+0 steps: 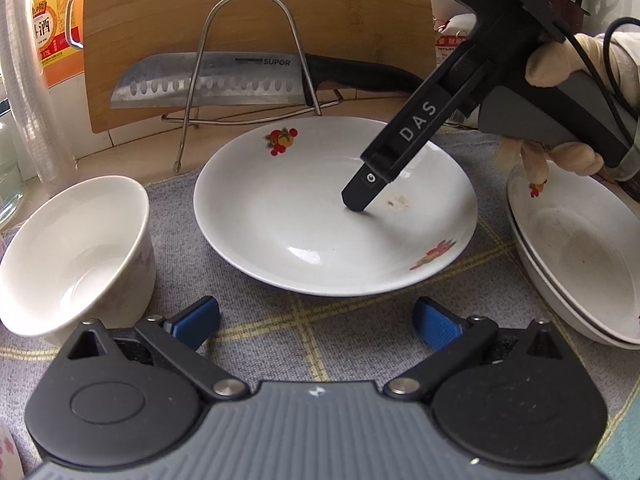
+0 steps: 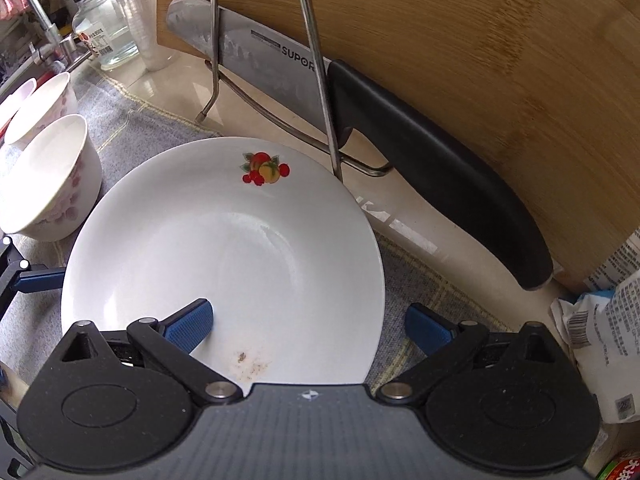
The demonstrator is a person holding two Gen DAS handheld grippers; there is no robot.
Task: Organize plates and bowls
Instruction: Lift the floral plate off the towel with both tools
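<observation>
A white plate with fruit prints (image 1: 320,220) lies on the grey checked cloth (image 1: 280,320). My left gripper (image 1: 316,320) is open just in front of its near rim, holding nothing. My right gripper (image 1: 362,196) comes down from the upper right, with a fingertip inside the plate. In the right wrist view the right gripper (image 2: 308,324) is open and straddles the rim of the plate (image 2: 224,256): one pad over the inside, the other over the cloth. A white bowl (image 1: 76,252) stands to the left, and a stack of similar plates (image 1: 576,256) to the right.
Behind the plate a wire rack (image 1: 248,60) holds a knife (image 1: 208,84) against a wooden cutting board (image 1: 256,12). Two flowered bowls (image 2: 44,184) stand left of the plate. Jars, stacked cups and a tap (image 2: 36,28) are at the far left, and packets (image 2: 608,320) at the right.
</observation>
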